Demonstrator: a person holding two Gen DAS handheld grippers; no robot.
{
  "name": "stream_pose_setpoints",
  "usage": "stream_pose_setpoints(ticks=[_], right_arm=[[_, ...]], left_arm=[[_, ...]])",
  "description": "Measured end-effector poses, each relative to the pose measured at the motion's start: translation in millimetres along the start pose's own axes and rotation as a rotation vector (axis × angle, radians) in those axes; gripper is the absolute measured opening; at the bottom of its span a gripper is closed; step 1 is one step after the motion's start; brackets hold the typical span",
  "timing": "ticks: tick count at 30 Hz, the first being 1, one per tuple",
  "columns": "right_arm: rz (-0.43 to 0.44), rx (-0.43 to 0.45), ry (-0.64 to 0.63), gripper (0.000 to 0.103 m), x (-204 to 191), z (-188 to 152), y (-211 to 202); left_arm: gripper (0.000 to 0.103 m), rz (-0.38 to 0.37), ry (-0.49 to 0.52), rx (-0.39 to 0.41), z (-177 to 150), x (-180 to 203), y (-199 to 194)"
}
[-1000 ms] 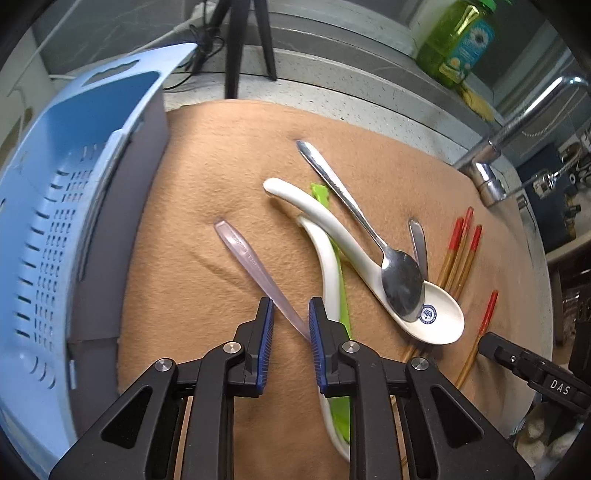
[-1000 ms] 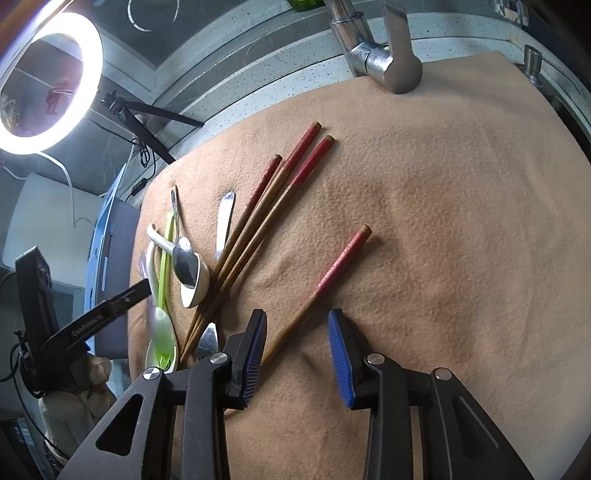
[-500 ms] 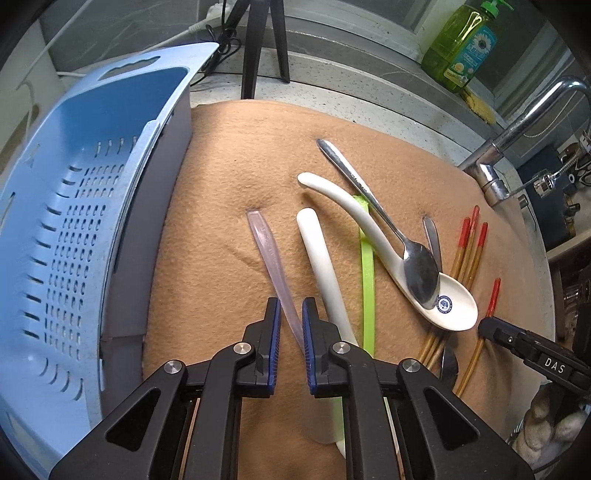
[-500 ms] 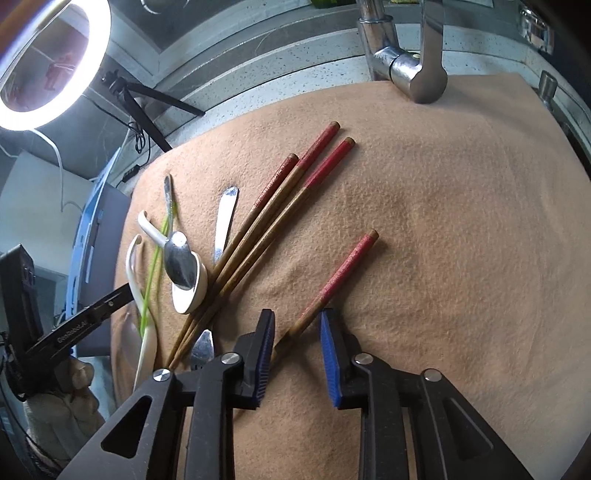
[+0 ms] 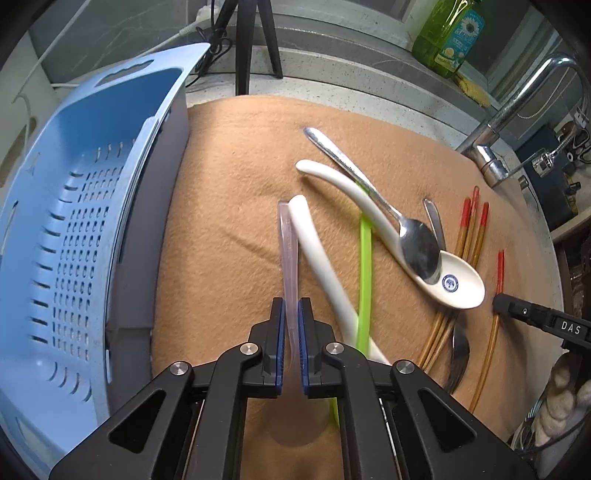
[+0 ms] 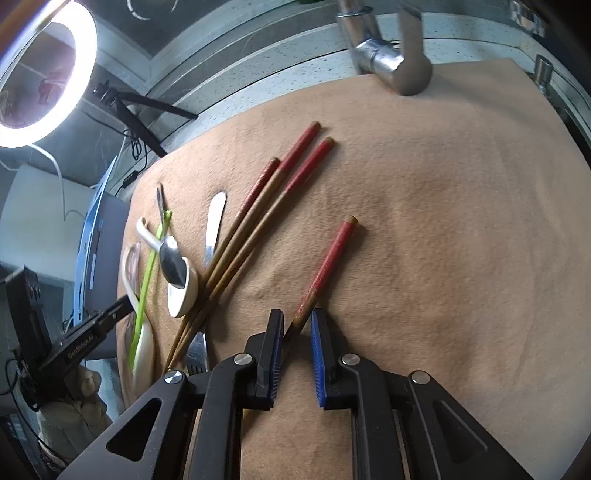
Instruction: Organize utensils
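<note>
My left gripper [image 5: 290, 314] is shut on the handle of a clear plastic spoon [image 5: 288, 251] and holds it above the tan cloth. Beside it lie a white ceramic spoon [image 5: 321, 254], a green utensil [image 5: 365, 273], a second white spoon [image 5: 454, 280] with a metal spoon [image 5: 417, 243] resting in its bowl. My right gripper [image 6: 297, 325] straddles the thin end of a lone red-tipped chopsticks stick [image 6: 327, 266]; its jaws stand narrow, with a small gap on the right side. Three more chopsticks [image 6: 258, 229] lie to its left.
A blue perforated basket [image 5: 74, 229] stands along the left edge of the cloth. A tap [image 6: 388, 62] rises at the far side, with a green soap bottle [image 5: 448, 33] behind. A metal fork [image 6: 197, 350] and a knife handle [image 6: 213, 225] lie among the chopsticks.
My left gripper has shut on the clear spoon and lifted it, swinging it parallel to my fingers. My right gripper's jaws have narrowed around the lone chopstick.
</note>
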State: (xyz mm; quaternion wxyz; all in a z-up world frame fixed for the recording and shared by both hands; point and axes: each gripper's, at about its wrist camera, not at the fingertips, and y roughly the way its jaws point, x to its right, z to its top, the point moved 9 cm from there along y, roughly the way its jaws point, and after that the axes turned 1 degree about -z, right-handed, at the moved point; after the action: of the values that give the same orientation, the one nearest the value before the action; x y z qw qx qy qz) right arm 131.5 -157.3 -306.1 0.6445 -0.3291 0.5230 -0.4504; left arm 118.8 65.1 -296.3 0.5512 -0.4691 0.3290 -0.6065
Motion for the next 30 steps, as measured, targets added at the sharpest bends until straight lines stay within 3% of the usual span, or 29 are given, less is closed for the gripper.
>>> stream_pose_setpoints(ticks=[6,11,30], right_arm=[[-0.031,0.003,-0.038,0.014,-9.6,2.1,5.2],[-0.006,0.002,-0.014,0.011,-1.6,1.2,1.2],[-0.006,-0.004,-0.034,0.007,-2.5,-4.1,0.8]], left_arm=[[0.005,-0.013,-0.023,0.007,6.3,3.9,3.2],[0.005,-0.026,-0.043,0.007,4.8,2.8,0.8],[0.005,0.013,0.021,-0.010,-3.1,7.5,1.4]])
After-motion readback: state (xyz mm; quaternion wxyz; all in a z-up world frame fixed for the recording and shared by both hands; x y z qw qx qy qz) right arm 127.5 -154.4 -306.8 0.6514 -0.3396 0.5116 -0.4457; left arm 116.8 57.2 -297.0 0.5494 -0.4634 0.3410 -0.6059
